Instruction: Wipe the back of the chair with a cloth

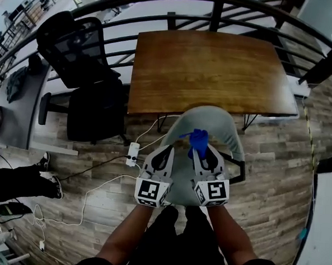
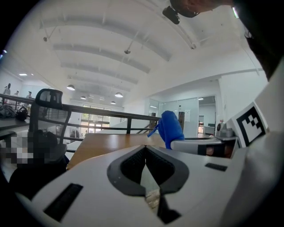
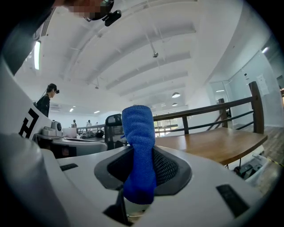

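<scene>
A grey shell chair [image 1: 224, 127] is pushed in at the near edge of the wooden table [image 1: 209, 70], its back toward me. My right gripper [image 1: 203, 152] hovers over the chair's back, shut on a blue cloth [image 1: 198, 141] that sticks up past the fingertips. In the right gripper view the cloth [image 3: 140, 146] stands upright between the jaws of the right gripper [image 3: 141, 153]. My left gripper [image 1: 164, 156] is level with it, just left of the chair, jaws closed to a point on nothing. The left gripper view shows the left gripper [image 2: 145, 150], with the cloth [image 2: 170, 128] to its right.
A black office chair [image 1: 83, 62] stands left of the table. A dark curved railing [image 1: 163, 1] runs behind the table. A white power strip [image 1: 133, 153] and cables lie on the wood floor near the chair. A grey desk [image 1: 22, 101] and a seated person's shoes [image 1: 51, 185] are at far left.
</scene>
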A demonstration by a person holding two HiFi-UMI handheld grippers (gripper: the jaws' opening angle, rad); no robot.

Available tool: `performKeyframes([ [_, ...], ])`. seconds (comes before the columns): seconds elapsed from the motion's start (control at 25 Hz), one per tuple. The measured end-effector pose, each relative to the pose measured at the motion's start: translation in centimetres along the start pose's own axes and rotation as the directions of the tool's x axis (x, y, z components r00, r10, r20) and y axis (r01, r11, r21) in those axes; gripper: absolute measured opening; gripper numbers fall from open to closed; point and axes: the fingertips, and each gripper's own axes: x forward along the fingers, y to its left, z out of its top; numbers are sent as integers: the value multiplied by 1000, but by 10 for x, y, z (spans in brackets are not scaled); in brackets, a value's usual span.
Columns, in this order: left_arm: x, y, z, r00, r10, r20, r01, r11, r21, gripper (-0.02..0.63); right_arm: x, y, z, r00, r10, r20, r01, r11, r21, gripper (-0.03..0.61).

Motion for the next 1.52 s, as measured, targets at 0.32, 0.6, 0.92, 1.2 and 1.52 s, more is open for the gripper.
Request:
performKeyframes([
  [0.32,48,50,-61,991,131,-6,-131,987,-90,8,53,-21,-63,1000,14,-16,-14,1000,5,110],
  [0.6,81,75,-97,980,194,48,-185,971,-148,8,101,-26,-102,999,47,3,-47,999,-15,110],
  [0.92,103,85,-118,967,247,55,-233,954,-187,8,137,-35,-116,996,82,30,-80,995,-59,110],
  [1.2,113,74,-125,969,238,59,-226,960,-168,8,147,-47,-122,996,84,36,-82,995,-58,110],
  [1.52,122,72,-120,963,260,73,-246,956,-158,8,148,-49,-123,996,83,43,-82,996,-41,110],
])
